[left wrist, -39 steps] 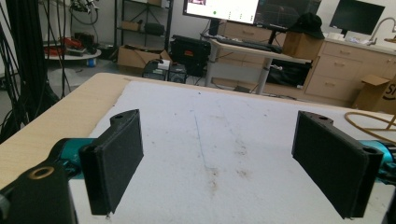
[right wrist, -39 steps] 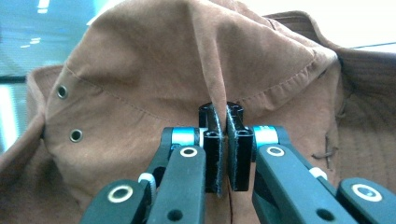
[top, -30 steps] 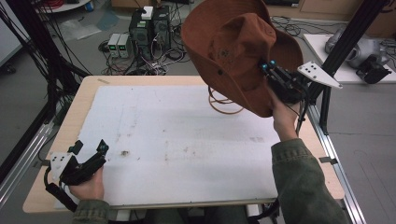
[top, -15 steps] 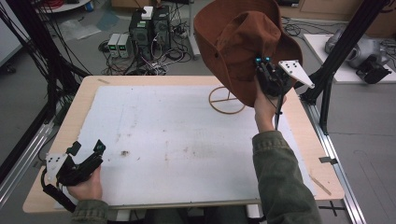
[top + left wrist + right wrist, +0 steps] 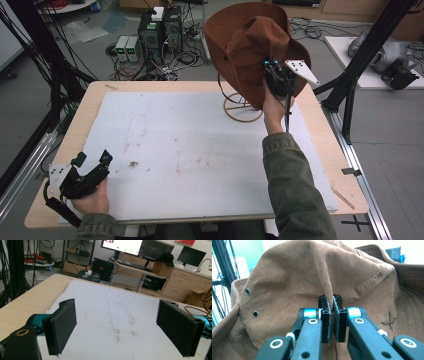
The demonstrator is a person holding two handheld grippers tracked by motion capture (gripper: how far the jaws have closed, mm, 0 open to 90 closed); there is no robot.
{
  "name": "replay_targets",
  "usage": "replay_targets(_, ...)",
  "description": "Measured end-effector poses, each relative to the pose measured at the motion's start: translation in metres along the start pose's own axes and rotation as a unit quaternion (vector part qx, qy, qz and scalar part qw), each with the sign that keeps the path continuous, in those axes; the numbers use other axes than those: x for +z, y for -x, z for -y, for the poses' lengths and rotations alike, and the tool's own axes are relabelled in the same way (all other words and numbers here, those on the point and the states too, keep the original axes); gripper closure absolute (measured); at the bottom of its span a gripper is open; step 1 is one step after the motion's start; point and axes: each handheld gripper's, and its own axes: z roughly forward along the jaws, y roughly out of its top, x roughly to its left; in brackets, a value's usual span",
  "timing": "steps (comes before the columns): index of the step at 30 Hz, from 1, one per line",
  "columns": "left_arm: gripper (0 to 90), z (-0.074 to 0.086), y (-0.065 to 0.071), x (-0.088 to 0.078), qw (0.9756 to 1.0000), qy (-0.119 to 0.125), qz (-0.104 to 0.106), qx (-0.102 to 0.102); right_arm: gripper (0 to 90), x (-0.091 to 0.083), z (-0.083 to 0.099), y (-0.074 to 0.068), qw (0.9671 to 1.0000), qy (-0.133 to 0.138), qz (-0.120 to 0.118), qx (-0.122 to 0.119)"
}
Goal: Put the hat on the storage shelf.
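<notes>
Looking down from the high view, the right gripper (image 5: pixel 276 80) is raised over the far right part of the table with a floppy brown suede-like brimmed hat (image 5: pixel 250 47) pinched in it. The hat hangs ahead of and above that gripper, and just below it sits a thin tan wire hat stand with a round ring base (image 5: pixel 242 107), resting on the white foam sheet (image 5: pixel 200 150) that covers the light wooden table (image 5: pixel 75 135). Can't tell from here if the hat touches the stand. The left gripper (image 5: pixel 92 162) is way off at the near left corner, low over the sheet, jaws spread wide with nothing between them. A few brownish smudges (image 5: pixel 133 163) mark the sheet a bit to its right.

Left gripper view: both black padded jaws stand far apart, and it's just stained white foam between and beyond them. A bit of tan wire ring (image 5: pixel 197 310) peeks in past the right-hand jaw. Desks and monitors sit well beyond the table's far edge.

Right gripper view: the jaws are squeezed nearly together on a fold of the brown fabric, which rises straight up from the pinch. Two small metal eyelets (image 5: pixel 251 303) sit on the crown off to the left of the jaws, with the stitched brim curling off to the right.
</notes>
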Motion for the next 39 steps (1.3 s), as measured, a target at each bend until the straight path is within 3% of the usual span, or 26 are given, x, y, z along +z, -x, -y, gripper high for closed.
replay_targets(5, 16.7, 0.001, -0.001, 0.000, 1.0000, -0.002, 0.000, -0.004, 87.1, 0.006, 0.006, 0.003, 0.9998, -0.017, 0.007, 0.000)
replay_targets(8, 16.7, 0.001, 0.000, 0.001, 1.0000, -0.002, 0.001, -0.004, 86.3, 0.010, 0.011, -0.001, 0.9987, -0.043, 0.010, -0.024)
replay_targets(10, 16.7, 0.001, 0.000, 0.001, 1.0000, -0.002, 0.001, -0.003, 85.4, 0.012, 0.013, -0.001, 0.9983, -0.055, 0.013, -0.018)
replay_targets(20, 16.8, 0.000, -0.001, 0.000, 1.0000, -0.002, 0.002, -0.005, 79.4, 0.012, 0.013, 0.001, 0.9978, -0.064, 0.015, -0.009)
replay_targets(22, 16.8, 0.000, -0.001, 0.000, 1.0000, -0.001, 0.001, -0.005, 72.0, 0.012, 0.014, 0.001, 0.9976, -0.066, 0.019, -0.008)
replay_targets(26, 16.8, 0.000, -0.001, 0.001, 1.0000, -0.002, 0.002, -0.005, 45.8, 0.012, 0.014, 0.004, 0.9971, -0.074, 0.015, -0.001)
replay_targets(33, 16.8, 0.000, 0.000, 0.001, 1.0000, -0.002, 0.002, -0.005, 26.9, 0.008, 0.009, 0.015, 0.9972, -0.071, 0.003, 0.024)
replay_targets(39, 16.9, 0.001, 0.001, 0.001, 1.0000, -0.002, 0.003, -0.002, 14.7, 0.001, 0.002, 0.016, 0.9980, -0.060, 0.018, 0.005)
